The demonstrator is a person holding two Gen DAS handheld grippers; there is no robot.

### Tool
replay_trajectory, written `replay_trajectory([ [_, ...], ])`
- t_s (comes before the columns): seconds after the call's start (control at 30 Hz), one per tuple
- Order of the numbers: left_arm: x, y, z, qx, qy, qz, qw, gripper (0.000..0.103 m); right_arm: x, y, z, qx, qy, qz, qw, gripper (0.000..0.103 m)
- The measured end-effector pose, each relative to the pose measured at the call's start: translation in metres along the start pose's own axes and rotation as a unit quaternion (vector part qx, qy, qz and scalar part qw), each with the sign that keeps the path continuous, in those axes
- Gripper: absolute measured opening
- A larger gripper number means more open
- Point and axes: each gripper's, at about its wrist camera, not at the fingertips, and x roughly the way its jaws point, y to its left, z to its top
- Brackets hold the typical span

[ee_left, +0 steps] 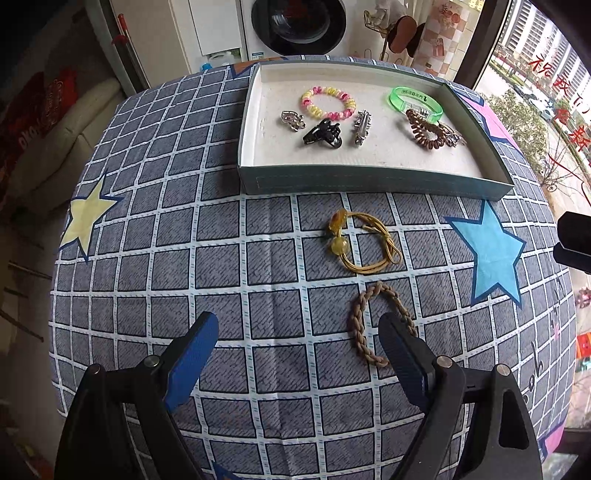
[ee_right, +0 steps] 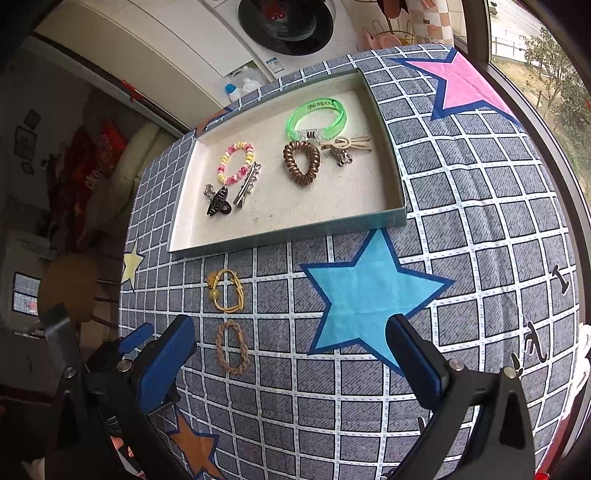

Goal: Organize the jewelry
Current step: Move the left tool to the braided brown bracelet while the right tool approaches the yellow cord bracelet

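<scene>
A shallow teal box [ee_left: 373,181] [ee_right: 284,236] lies on the checked cloth and holds several pieces: a pink-yellow coil bracelet [ee_left: 328,102] [ee_right: 236,163], a green wristband [ee_left: 415,101] [ee_right: 317,114], a brown coil tie [ee_left: 424,130] [ee_right: 301,162], a black claw clip [ee_left: 322,133] [ee_right: 218,202] and silver clips. In front of the box lie a yellow cord tie with beads [ee_left: 364,240] [ee_right: 225,290] and a brown braided ring [ee_left: 376,323] [ee_right: 232,347]. My left gripper [ee_left: 299,332] is open over the cloth, its right finger overlapping the braided ring. My right gripper [ee_right: 291,343] is open and empty above the blue star.
The round table carries a grey checked cloth [ee_left: 207,258] with a yellow star [ee_left: 86,218], a blue star [ee_left: 491,254] [ee_right: 365,299] and a pink star [ee_right: 461,85]. A washing machine [ee_left: 295,26] stands behind. A window [ee_left: 535,92] is at the right. The left gripper [ee_right: 129,354] shows in the right wrist view.
</scene>
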Motion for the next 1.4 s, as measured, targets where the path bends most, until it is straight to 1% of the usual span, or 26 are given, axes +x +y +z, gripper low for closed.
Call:
replay_trajectory([
  [0.1, 0.009, -0.002, -0.005, -0.009, 0.013, -0.004, 0.9999, 0.098, 0.006, -0.004, -0.012, 0.001, 0.015, -0.012, 1.000, 0.103],
  [0.23, 0.019, -0.006, -0.009, -0.011, 0.021, 0.001, 0.9997, 0.098, 0.013, -0.012, -0.024, 0.014, 0.030, -0.020, 0.999, 0.103],
  [0.4, 0.026, -0.013, -0.008, -0.003, 0.021, 0.005, 0.9998, 0.098, 0.017, -0.018, -0.032, 0.017, 0.037, -0.024, 0.999, 0.103],
  [0.57, 0.030, -0.022, -0.002, 0.013, 0.018, 0.007, 0.9997, 0.097, 0.021, -0.018, -0.032, 0.015, 0.040, -0.028, 0.999, 0.103],
  [0.67, 0.033, -0.026, -0.002, 0.026, 0.023, 0.003, 0.9994, 0.084, 0.026, -0.015, -0.028, 0.010, 0.042, -0.034, 0.999, 0.103],
  [0.73, 0.033, -0.028, -0.002, 0.029, 0.018, 0.001, 0.9994, 0.083, 0.031, -0.011, -0.025, 0.004, 0.044, -0.038, 0.998, 0.103],
  [0.8, 0.033, -0.028, -0.001, 0.031, 0.016, -0.004, 0.9994, 0.078, 0.037, -0.006, -0.021, -0.006, 0.046, -0.042, 0.998, 0.103],
  [0.87, 0.033, -0.029, -0.001, 0.034, 0.013, -0.002, 0.9993, 0.078, 0.043, -0.001, -0.018, -0.015, 0.047, -0.045, 0.998, 0.103],
  [0.93, 0.033, -0.028, -0.001, 0.039, 0.011, -0.005, 0.9992, 0.073, 0.049, 0.005, -0.014, -0.024, 0.047, -0.048, 0.997, 0.103],
  [0.97, 0.031, -0.027, -0.002, 0.040, 0.010, -0.009, 0.9991, 0.068, 0.052, 0.008, -0.012, -0.028, 0.047, -0.050, 0.997, 0.103],
  [1.07, 0.030, -0.037, -0.008, 0.044, 0.008, -0.006, 0.9990, 0.065, 0.062, 0.016, -0.005, -0.039, 0.047, -0.051, 0.997, 0.103],
  [1.1, 0.027, -0.037, -0.009, 0.043, 0.006, -0.013, 0.9990, 0.057, 0.065, 0.019, -0.003, -0.045, 0.048, -0.051, 0.997, 0.103],
  [1.13, 0.027, -0.038, -0.008, 0.044, 0.004, -0.013, 0.9989, 0.054, 0.067, 0.022, -0.001, -0.051, 0.047, -0.052, 0.996, 0.103],
  [1.17, 0.028, -0.039, -0.006, 0.047, 0.003, -0.014, 0.9988, 0.047, 0.070, 0.025, 0.002, -0.058, 0.047, -0.053, 0.996, 0.103],
  [1.23, 0.027, -0.043, -0.006, 0.054, -0.002, -0.016, 0.9984, 0.033, 0.074, 0.030, 0.007, -0.072, 0.046, -0.053, 0.995, 0.103],
  [1.27, 0.025, -0.042, -0.008, 0.056, -0.004, -0.017, 0.9983, 0.018, 0.076, 0.033, 0.010, -0.079, 0.046, -0.052, 0.994, 0.103],
  [1.4, 0.020, -0.037, -0.015, 0.040, -0.007, -0.031, 0.9987, 0.018, 0.086, 0.044, 0.017, -0.100, 0.048, -0.047, 0.993, 0.102],
])
